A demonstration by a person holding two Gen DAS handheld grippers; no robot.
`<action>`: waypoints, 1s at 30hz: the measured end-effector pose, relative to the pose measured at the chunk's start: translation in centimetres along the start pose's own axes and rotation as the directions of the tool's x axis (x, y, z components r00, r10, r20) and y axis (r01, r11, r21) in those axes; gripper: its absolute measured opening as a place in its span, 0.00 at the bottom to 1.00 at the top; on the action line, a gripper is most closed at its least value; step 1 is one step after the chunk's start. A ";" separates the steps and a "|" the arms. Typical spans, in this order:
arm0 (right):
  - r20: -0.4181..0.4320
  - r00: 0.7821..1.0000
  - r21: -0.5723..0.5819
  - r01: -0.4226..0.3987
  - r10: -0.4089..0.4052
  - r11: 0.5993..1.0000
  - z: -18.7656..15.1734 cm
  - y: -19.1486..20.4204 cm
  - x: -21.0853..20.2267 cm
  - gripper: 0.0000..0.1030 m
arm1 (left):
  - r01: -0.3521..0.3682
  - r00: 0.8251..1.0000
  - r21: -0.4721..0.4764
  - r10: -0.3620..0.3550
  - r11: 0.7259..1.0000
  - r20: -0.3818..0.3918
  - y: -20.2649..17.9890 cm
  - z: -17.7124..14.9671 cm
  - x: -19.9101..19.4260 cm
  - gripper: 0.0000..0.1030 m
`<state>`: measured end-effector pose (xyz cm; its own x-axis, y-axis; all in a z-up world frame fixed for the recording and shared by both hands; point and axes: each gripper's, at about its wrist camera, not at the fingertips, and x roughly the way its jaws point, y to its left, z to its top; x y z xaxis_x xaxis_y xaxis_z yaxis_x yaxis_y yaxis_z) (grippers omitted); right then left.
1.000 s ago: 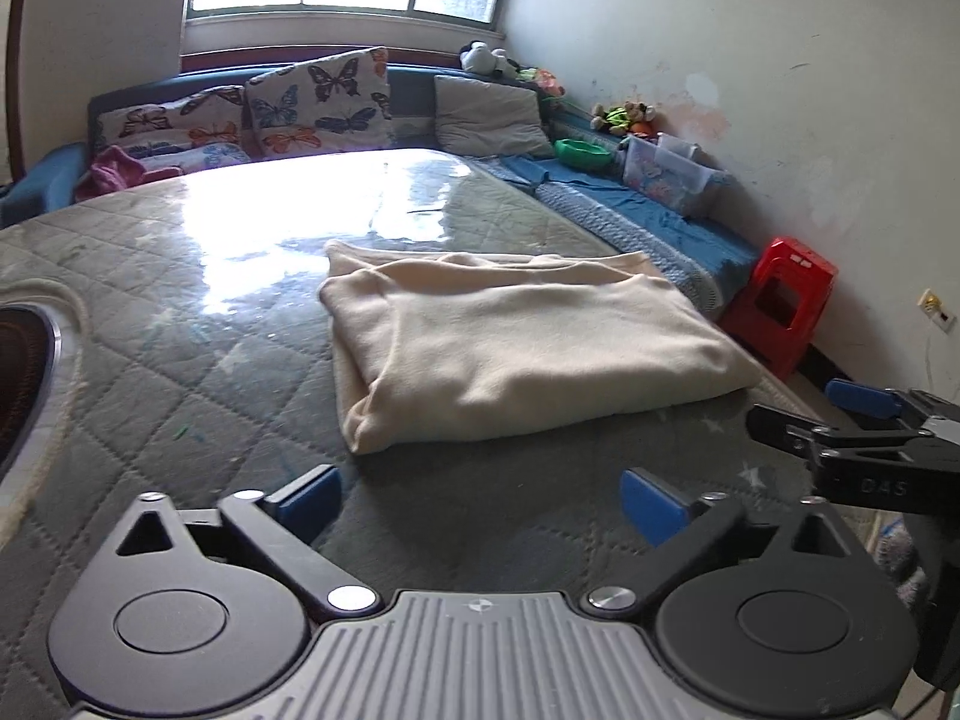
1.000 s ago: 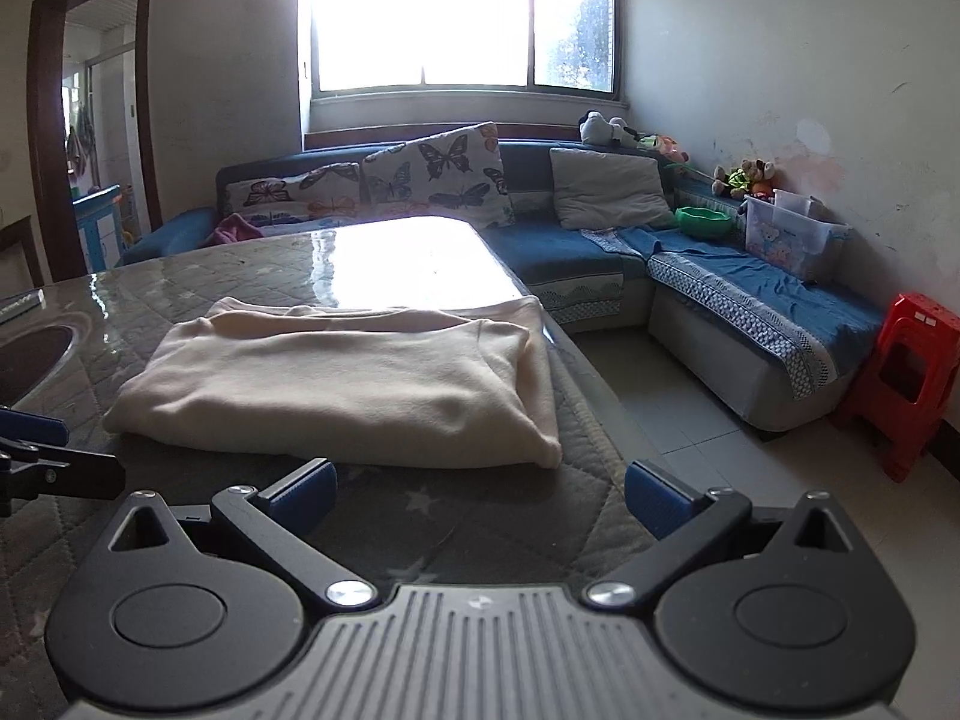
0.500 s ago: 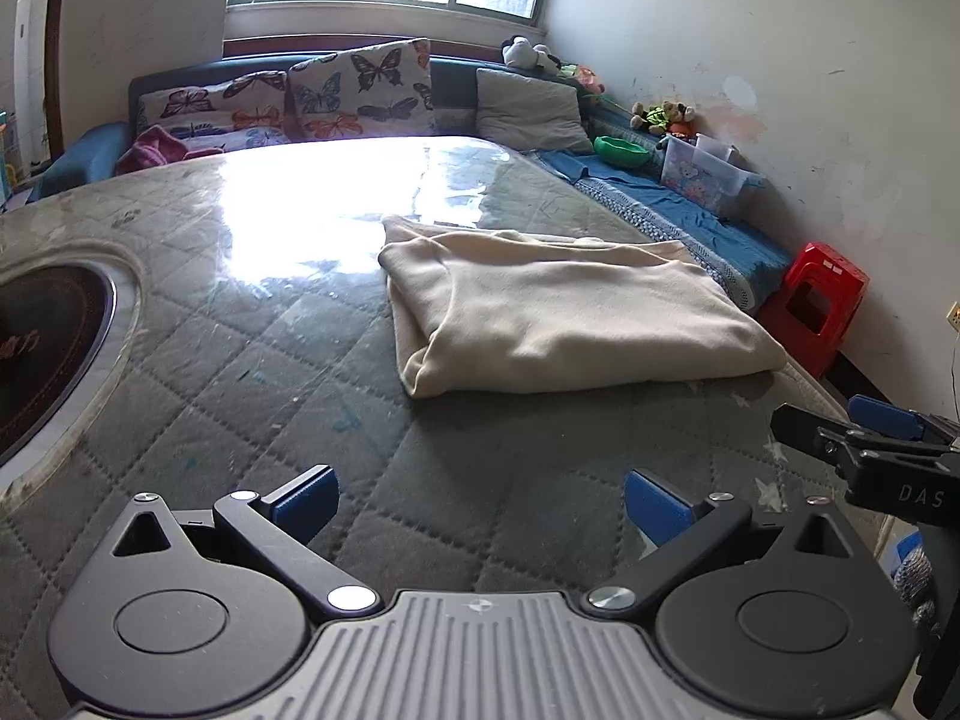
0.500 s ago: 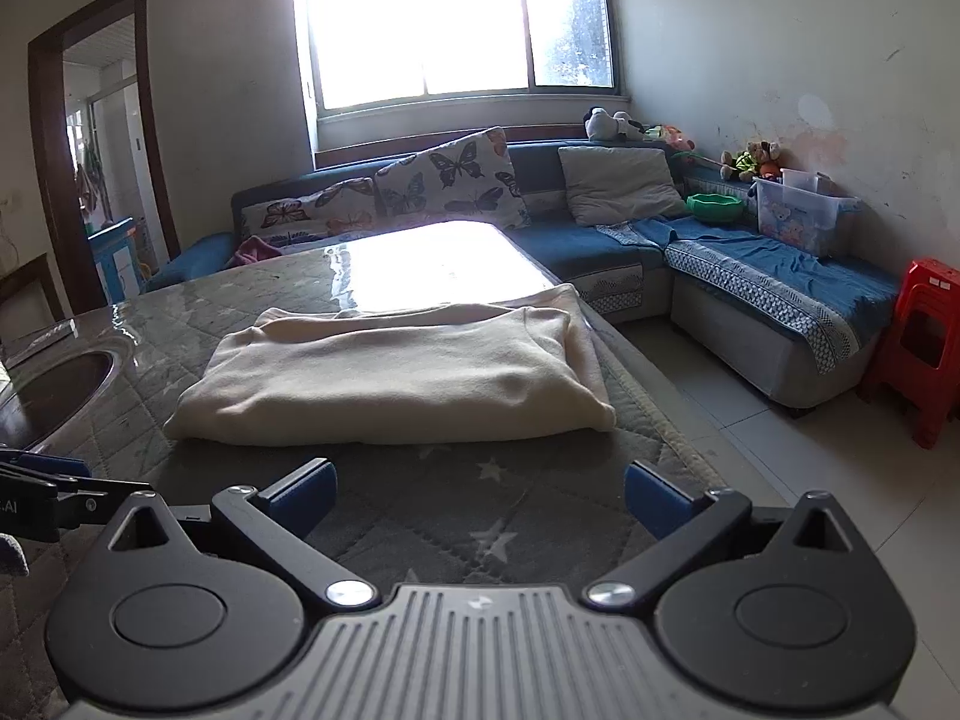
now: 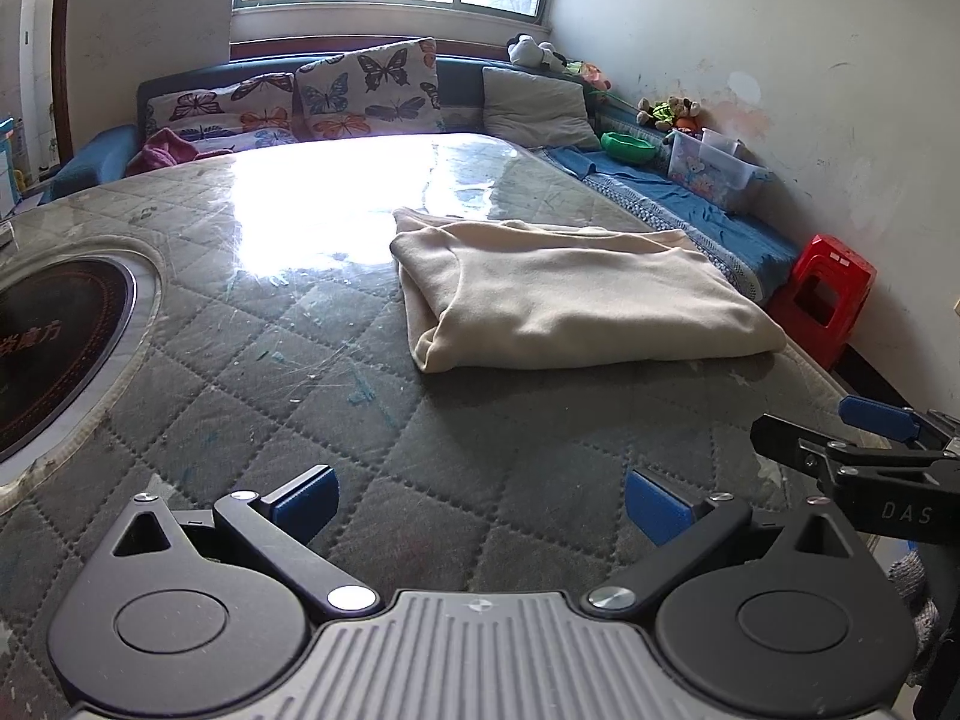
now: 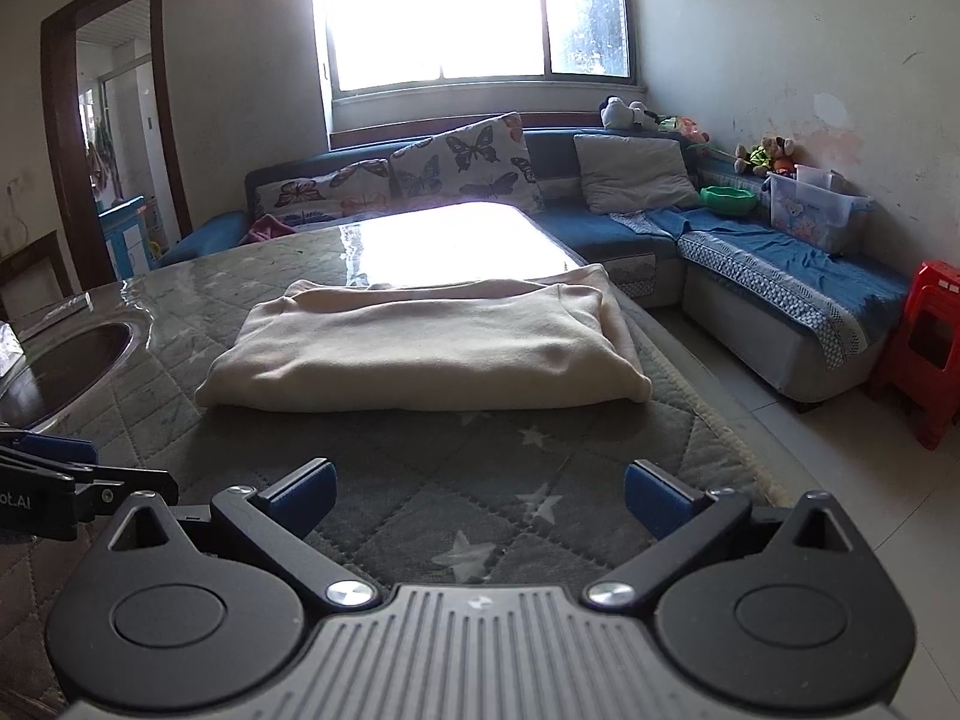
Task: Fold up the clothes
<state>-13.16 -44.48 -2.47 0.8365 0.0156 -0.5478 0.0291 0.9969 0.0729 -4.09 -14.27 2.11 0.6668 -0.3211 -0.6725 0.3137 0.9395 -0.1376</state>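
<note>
Going left to right, both wrist views:

Hob: round dark hob (image 5: 42, 354) set into the table at far left, with some red lettering on it I can't really read. In the right view it's that dark circle (image 6: 57, 369) on the left edge.

Table: grey quilted cover (image 5: 252, 372) with star prints, glossy and glaring where the window light hits the far half.

Left gripper: (image 5: 477, 501) hovers low over the near edge of the table, blue pads (image 5: 303, 498) spread wide, nothing between them. From the right view only its tip (image 6: 72, 468) pokes in at the left edge.

Garment: cream garment (image 5: 570, 294), folded into a flat rectangle, lies on the table right of centre, near the table's right edge, well ahead of both grippers and touching neither. Right view shows it (image 6: 432, 348) dead centre, thicker fold on the near side.

Right gripper: (image 6: 477, 495) also spread wide and empty, hanging over the near edge of the table. The left view catches it side-on at lower right (image 5: 840, 438), just off the table corner.

Sofa: blue corner sofa (image 6: 630, 234) behind and to the right of the table, with butterfly cushions (image 6: 462, 162), a grey pillow (image 6: 633, 171), a green bowl (image 6: 729, 198) and a clear box (image 6: 813, 210).

Stool: red plastic stool (image 6: 930, 348) on the floor at far right, beside the sofa end.
</note>
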 end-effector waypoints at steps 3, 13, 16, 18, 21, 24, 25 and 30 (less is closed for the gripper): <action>-0.004 1.000 -0.003 0.000 0.000 1.000 -0.1 0.1 -0.1 1.00 | -0.005 1.000 -0.007 0.005 1.000 -0.003 0.1 -0.2 0.0 1.00; -0.018 1.000 -0.007 0.025 -0.025 1.000 -0.5 0.4 -0.1 1.00 | -0.010 1.000 -0.002 0.010 1.000 -0.008 -0.1 -0.7 -0.1 1.00; -0.020 0.999 -0.008 0.025 -0.025 1.000 -0.5 0.5 -0.1 1.00 | -0.013 1.000 0.005 0.013 1.000 -0.010 -0.3 -0.7 -0.1 1.00; -0.021 1.000 -0.010 0.023 -0.023 1.000 -0.6 0.6 -0.1 1.00 | -0.014 1.000 0.003 0.014 1.000 -0.010 -0.3 -0.8 -0.1 1.00; -0.022 1.000 -0.009 0.022 -0.022 1.000 -0.7 0.6 -0.1 1.00 | -0.015 1.000 0.002 0.015 1.000 -0.010 -0.3 -0.8 -0.1 1.00; -0.023 1.000 -0.006 0.018 -0.019 1.000 -0.7 0.6 -0.2 1.00 | -0.014 1.000 0.002 0.014 1.000 -0.012 -0.4 -0.8 -0.1 1.00; -0.023 1.000 -0.006 0.017 -0.017 1.000 -0.7 0.6 -0.2 1.00 | -0.014 1.000 0.003 0.014 1.000 -0.013 -0.4 -0.8 -0.1 1.00; -0.022 1.000 -0.010 0.014 -0.015 1.000 -0.8 0.8 -0.2 1.00 | -0.008 1.000 0.007 0.008 1.000 -0.020 -0.6 -1.0 -0.1 1.00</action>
<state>-13.76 -43.66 -2.94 0.8237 0.0029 -0.5670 0.0357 0.9977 0.0569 -5.03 -14.70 1.57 0.6558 -0.3107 -0.6880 0.3130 0.9413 -0.1267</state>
